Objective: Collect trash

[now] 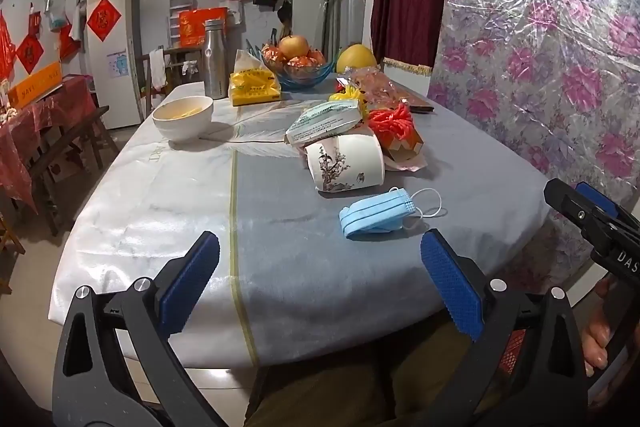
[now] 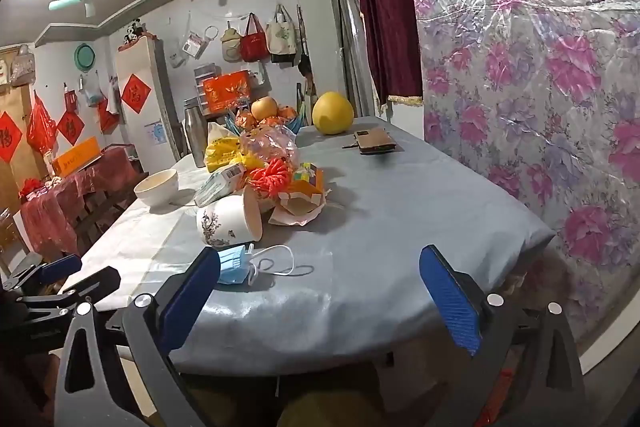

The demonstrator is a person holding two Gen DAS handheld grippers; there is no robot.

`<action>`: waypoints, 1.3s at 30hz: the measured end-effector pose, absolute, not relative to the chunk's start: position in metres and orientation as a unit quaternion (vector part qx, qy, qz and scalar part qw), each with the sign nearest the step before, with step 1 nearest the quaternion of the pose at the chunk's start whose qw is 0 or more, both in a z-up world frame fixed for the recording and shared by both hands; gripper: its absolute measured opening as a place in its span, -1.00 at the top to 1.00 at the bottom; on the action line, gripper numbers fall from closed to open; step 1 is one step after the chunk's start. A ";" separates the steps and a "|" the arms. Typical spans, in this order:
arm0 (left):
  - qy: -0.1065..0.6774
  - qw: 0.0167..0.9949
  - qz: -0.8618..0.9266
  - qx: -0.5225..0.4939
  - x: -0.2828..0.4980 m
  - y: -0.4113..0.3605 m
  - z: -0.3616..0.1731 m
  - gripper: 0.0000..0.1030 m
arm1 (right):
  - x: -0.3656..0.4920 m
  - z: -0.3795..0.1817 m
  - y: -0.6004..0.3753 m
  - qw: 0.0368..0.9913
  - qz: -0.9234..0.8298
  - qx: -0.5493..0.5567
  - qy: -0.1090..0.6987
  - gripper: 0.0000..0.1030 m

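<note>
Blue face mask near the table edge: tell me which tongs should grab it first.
Probably right. The blue face mask lies just beyond the open right tongs, beside their left pad; from the open left tongs it sits farther ahead and to their right.

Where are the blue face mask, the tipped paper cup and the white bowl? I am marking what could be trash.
blue face mask [image 1: 374, 217], left wrist view, on its folded pleats.
tipped paper cup [image 1: 346, 163], left wrist view, on its printed side.
white bowl [image 1: 183, 121], left wrist view, on its outer wall.
</note>
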State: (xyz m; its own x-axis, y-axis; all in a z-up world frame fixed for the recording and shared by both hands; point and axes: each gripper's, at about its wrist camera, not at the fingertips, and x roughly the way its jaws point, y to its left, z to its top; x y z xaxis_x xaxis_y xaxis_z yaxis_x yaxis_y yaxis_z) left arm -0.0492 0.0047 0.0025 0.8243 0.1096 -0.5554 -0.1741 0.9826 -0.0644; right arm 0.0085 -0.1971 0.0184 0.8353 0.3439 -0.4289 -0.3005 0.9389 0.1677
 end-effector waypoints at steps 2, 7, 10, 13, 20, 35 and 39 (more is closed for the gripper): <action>0.287 0.953 0.074 -0.056 -0.049 0.005 0.002 -0.88 | 0.007 0.018 -0.197 0.957 0.168 0.043 0.231 -0.89; 0.287 0.953 0.074 -0.057 -0.049 0.006 0.002 -0.88 | 0.003 0.018 -0.194 0.958 0.169 0.037 0.230 -0.89; 0.286 0.954 0.074 -0.056 -0.049 0.005 0.002 -0.88 | 0.004 0.019 -0.192 0.958 0.169 0.036 0.229 -0.89; 0.288 0.953 0.076 -0.057 -0.049 0.006 0.001 -0.88 | 0.004 0.019 -0.194 0.958 0.171 0.038 0.227 -0.89; 0.290 0.952 0.078 -0.057 -0.048 0.007 0.000 -0.88 | 0.003 0.018 -0.193 0.957 0.171 0.039 0.230 -0.89; 0.291 0.952 0.077 -0.058 -0.048 0.006 -0.002 -0.88 | 0.001 0.016 -0.191 0.959 0.173 0.031 0.224 -0.89; 0.291 0.952 0.077 -0.057 -0.048 0.006 -0.002 -0.88 | 0.000 0.015 -0.189 0.960 0.173 0.022 0.219 -0.89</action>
State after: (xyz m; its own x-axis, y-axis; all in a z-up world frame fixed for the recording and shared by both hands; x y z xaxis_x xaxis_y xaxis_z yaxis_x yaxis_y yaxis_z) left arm -0.0479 0.0060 -0.0023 0.8190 0.1139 -0.5623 -0.1807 0.9814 -0.0644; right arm 0.0003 -0.1889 0.0148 0.8448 0.3410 -0.4124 -0.3222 0.9395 0.1168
